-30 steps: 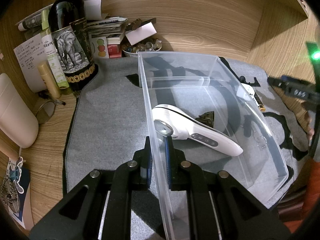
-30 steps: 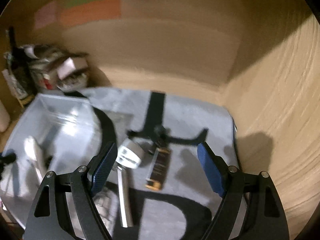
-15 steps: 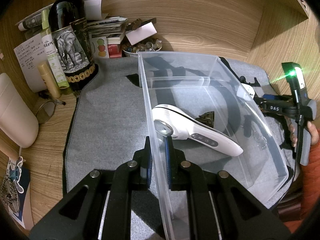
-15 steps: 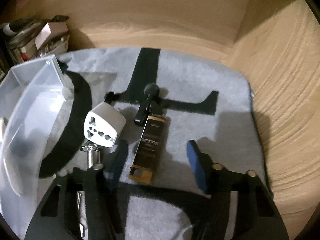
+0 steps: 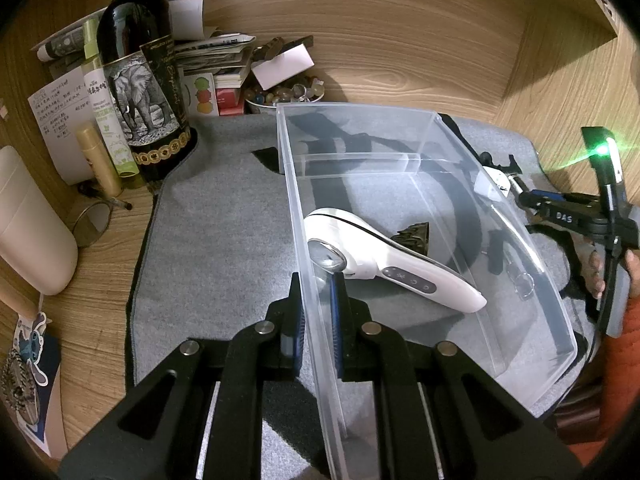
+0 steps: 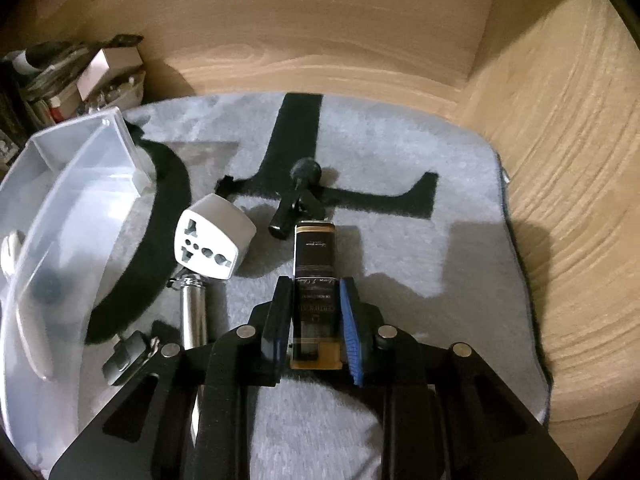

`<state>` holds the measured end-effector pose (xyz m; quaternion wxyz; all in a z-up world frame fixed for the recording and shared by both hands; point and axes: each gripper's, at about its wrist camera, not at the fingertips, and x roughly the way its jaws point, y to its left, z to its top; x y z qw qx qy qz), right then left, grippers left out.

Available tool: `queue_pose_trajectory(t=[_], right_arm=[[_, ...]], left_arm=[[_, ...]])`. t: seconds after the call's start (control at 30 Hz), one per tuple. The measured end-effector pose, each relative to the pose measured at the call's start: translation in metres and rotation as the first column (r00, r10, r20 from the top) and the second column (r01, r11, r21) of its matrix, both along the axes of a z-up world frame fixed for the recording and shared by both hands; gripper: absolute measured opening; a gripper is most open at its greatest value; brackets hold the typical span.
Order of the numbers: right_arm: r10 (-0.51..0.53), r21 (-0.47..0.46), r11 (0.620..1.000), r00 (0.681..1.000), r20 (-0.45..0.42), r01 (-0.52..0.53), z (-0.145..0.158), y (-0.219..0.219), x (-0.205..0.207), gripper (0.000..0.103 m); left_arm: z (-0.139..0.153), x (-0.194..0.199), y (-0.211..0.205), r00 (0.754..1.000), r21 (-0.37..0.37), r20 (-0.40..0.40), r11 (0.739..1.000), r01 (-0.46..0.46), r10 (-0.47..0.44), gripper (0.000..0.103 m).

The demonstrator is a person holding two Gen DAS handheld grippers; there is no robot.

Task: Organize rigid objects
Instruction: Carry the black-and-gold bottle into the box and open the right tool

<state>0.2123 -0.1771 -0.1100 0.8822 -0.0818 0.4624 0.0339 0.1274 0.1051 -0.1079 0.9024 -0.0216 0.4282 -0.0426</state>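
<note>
Grabbing the little dark box
The right gripper (image 6: pixel 314 316) is closing on the stiff, light dark box (image 6: pixel 315 276), low in the frame, gripping its long sides.

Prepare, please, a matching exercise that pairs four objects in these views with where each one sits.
Things:
1. white handheld device
2. dark slim box
3. white plug adapter
4. elephant-label bottle

Places:
A. on the grey mat, beside the bin
B. between the right tongs
C. inside the clear bin
D. upright by the paper clutter at the back

Pairs: 1-C, 2-B, 3-A, 4-D
</note>
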Motion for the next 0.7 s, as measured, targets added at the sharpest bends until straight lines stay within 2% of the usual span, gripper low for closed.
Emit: queue_pose_trajectory(t=[0.3,0.47,0.7], right_arm=[[0.051,0.001,0.999,0.991,0.124,-0.052,0.04,0.019,-0.032,0.022],[0.109,0.01,0.994,0.974,0.2,-0.113,0.066,0.037,-0.045,0.022],[0.198,0.025,0.977,0.946,0.258,-0.211,0.087,0.065,-0.051,0.022]], left_arm=[[0.0,0.0,0.0,1.0,0.001,0.0,1.0,0.001,-0.001,0.01],[0.0,0.0,0.001,1.0,0.001,0.0,1.0,0.001,-0.001,0.01],[0.0,0.0,0.001,1.0,0.002,0.001,1.0,0.0,0.0,0.01]])
